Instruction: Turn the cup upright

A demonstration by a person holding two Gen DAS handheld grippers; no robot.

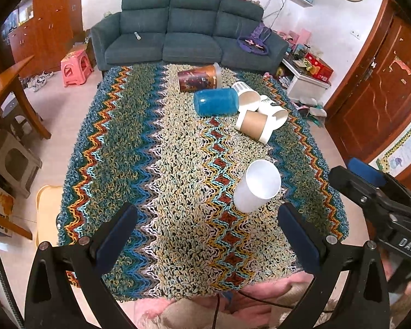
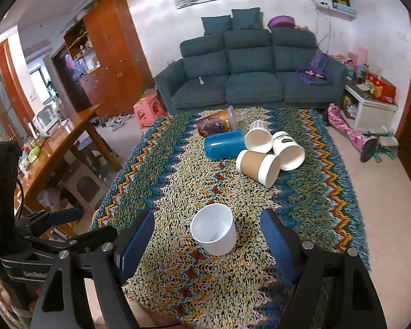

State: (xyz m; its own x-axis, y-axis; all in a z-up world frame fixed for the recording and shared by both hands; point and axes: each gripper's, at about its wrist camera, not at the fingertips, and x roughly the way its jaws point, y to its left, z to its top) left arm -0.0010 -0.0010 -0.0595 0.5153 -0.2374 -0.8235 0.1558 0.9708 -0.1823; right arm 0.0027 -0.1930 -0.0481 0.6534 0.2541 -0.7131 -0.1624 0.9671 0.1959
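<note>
One shaggy zigzag-patterned cloth [image 2: 178, 170] is covering the whole table, its looped yarn running in blue, teal, orange and cream bands. Behind it a dark grey sofa [image 2: 249, 74] is filling the far wall, well apart from the work area. Toward the far end of the cloth a cluster of tipped containers is lying together: a brown printed canister [image 2: 217, 124], a blue textured cylinder [image 2: 224, 144] just beside it, a kraft-sleeved paper cup [image 2: 257, 166] and two white paper cups [image 2: 287, 149] touching one another, all on their sides. Nearer, the plain white cup [image 2: 215, 229] is standing upright on the cloth, mouth up, smooth-walled and tapering, with nothing crowding it. The right gripper [image 2: 208, 238] is hanging spread wide around it without touching. The left gripper [image 1: 205, 233] is also released, its blue-padded fingers [image 1: 115, 233] apart, the cup just ahead and right.
</note>
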